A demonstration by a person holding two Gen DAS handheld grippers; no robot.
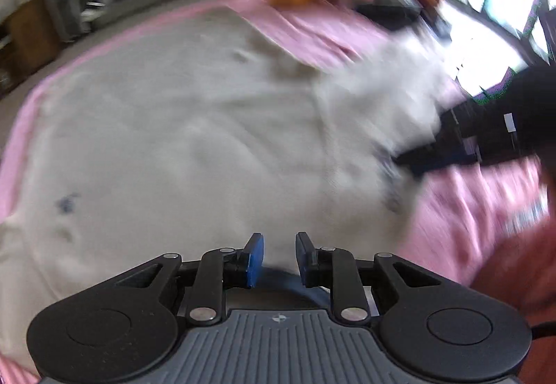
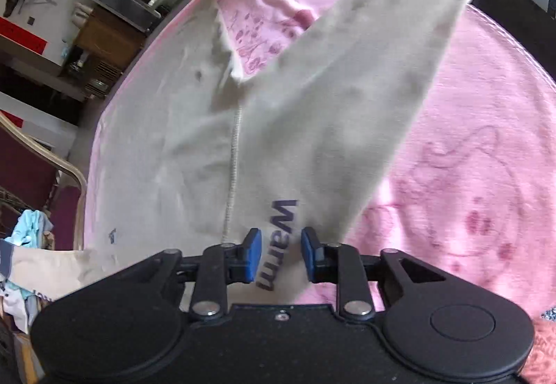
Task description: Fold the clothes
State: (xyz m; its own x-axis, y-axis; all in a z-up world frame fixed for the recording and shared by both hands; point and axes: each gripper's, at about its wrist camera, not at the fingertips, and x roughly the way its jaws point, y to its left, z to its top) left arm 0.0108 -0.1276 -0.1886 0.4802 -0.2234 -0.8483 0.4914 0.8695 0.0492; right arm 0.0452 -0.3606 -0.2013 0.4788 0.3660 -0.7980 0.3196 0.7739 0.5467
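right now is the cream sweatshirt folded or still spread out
Mostly spread, fold just begun. The cream sweatshirt lies flat on the pink blanket, but one sleeve is lifted up off it.

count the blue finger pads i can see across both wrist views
4. Two on the left gripper, flanking a gap over the cream garment; two on the right gripper, either side of the "Warm" print.

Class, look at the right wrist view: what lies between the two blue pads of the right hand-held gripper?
Cream fabric garment, printed with the dark word "Warm", fills the gap between the open right hand-held gripper's pads.
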